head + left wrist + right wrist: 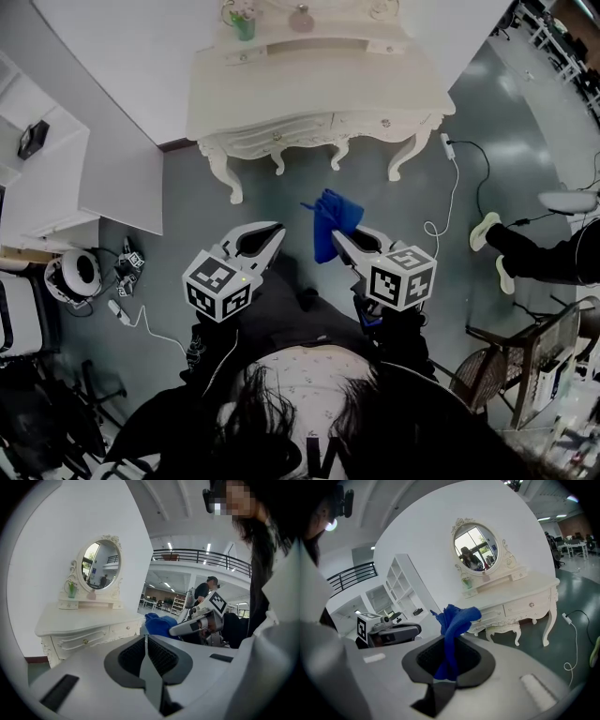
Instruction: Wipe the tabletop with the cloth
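A blue cloth (330, 221) hangs bunched in my right gripper (342, 238), which is shut on it; in the right gripper view the blue cloth (452, 630) stands up out of the closed jaws. My left gripper (273, 233) is shut with nothing in it, its jaws pressed together in the left gripper view (146, 641). Both grippers are held above the floor, short of the white dressing table (309, 89). The table's cream top (79, 619) lies ahead of me, with an oval mirror (476, 548) at its back.
A small green cup (243, 24) stands on the table's raised back shelf. A white shelf unit (56, 169) is at the left, with a cable and charger (448, 150) on the floor at the right. Another person's legs and shoes (497, 246) are at the far right.
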`<act>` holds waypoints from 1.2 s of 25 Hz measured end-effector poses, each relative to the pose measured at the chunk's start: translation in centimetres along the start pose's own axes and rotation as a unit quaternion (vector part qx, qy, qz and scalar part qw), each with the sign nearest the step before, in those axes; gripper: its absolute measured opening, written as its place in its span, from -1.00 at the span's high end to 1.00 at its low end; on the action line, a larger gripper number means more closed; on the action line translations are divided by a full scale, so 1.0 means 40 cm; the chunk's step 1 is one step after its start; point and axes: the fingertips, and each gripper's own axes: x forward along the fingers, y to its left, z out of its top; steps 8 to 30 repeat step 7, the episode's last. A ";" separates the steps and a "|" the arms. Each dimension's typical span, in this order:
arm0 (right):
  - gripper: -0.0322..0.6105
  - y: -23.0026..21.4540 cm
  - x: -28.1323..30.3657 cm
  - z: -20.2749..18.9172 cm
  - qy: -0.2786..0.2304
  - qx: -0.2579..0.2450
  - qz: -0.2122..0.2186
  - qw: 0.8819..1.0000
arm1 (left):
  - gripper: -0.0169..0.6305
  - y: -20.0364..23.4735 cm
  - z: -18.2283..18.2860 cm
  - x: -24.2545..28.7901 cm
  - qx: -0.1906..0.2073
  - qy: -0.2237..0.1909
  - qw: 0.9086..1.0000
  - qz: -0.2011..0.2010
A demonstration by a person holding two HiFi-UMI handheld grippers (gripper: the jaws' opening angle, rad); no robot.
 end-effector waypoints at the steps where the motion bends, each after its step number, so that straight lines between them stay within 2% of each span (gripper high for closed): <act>1: 0.71 -0.001 -0.005 -0.001 -0.001 -0.001 0.000 1.000 | 0.94 -0.007 -0.002 0.003 0.002 0.001 1.000 -0.002; 7: 0.71 -0.003 -0.036 -0.016 -0.003 -0.003 0.001 1.000 | 0.94 -0.049 -0.011 0.014 0.007 0.002 1.000 -0.011; 30: 0.71 -0.003 -0.036 -0.016 -0.003 -0.003 0.001 1.000 | 0.94 -0.049 -0.011 0.014 0.007 0.002 1.000 -0.011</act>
